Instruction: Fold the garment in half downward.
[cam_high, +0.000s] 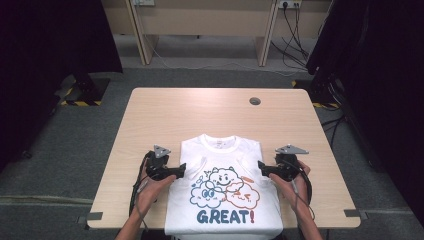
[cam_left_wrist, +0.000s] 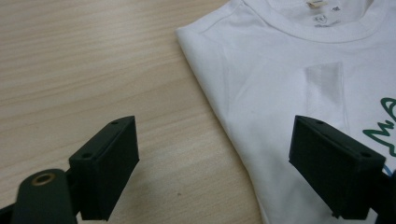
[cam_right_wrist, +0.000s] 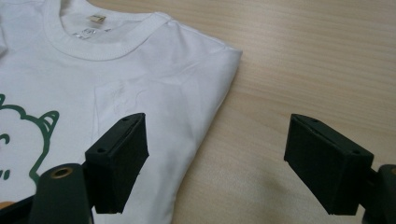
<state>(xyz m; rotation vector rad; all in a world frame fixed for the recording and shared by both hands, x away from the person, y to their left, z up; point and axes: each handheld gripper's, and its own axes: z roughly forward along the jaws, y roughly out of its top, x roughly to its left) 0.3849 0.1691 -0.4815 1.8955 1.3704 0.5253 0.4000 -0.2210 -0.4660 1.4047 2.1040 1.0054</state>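
Two hand-held grippers flank T-shirt (cam_high: 222, 190) | high view: "GREAT!" print (cam_high: 226, 216)

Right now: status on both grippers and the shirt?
Left gripper open, at the white T-shirt's left folded edge. Right gripper open, at its right edge. Shirt flat on table, sleeves folded in, nothing held. Nothing in the way.

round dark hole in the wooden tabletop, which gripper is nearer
Right. The right gripper sits at the white printed t-shirt's right edge, almost straight below the hole; the left gripper, at the shirt's left edge, lies farther across.
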